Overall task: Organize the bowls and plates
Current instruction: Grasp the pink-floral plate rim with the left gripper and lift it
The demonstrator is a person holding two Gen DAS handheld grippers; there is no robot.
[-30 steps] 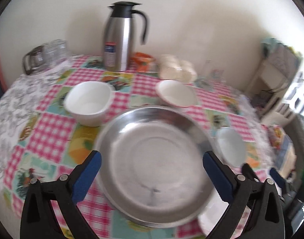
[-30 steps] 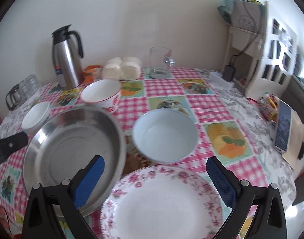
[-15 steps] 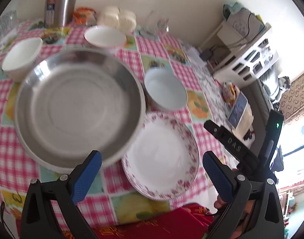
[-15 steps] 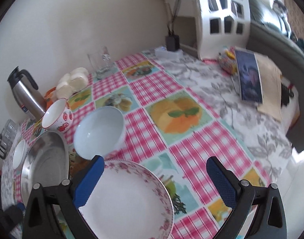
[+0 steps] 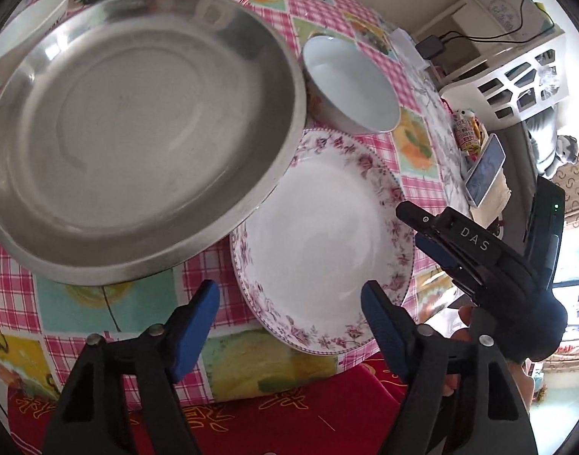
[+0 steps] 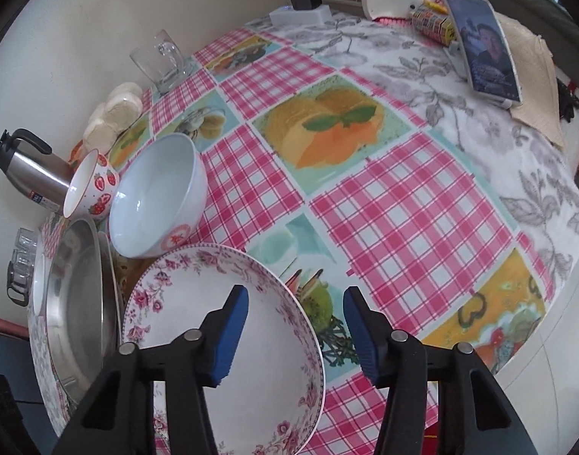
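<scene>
A floral-rimmed white plate (image 5: 319, 235) lies at the table's near edge, partly tucked under a big steel pan (image 5: 137, 121). Behind it stands a pale blue bowl (image 5: 350, 83). My left gripper (image 5: 289, 303) points down at the plate's near rim. Its jaws are closing, the rim sits between the pads, and no pad presses on it. My right gripper (image 6: 295, 326) straddles the plate's (image 6: 183, 303) right rim. Its jaws are closing too, one pad over the plate and one outside it, both clear of it. The right gripper (image 5: 414, 227) also shows beside the plate.
A strawberry-print bowl (image 6: 90, 189), a steel flask (image 6: 27, 167), buns (image 6: 115, 113) and a glass mug (image 6: 160, 60) stand at the back. A white bowl (image 5: 24, 26) sits left of the pan. A phone (image 6: 482, 45) leans at the far right. A red cloth (image 5: 251, 417) hangs off the table's near edge.
Both grippers have tipped downward and come in over the floral plate. Both pairs of jaws have narrowed, and the plate's rim now sits between them.
</scene>
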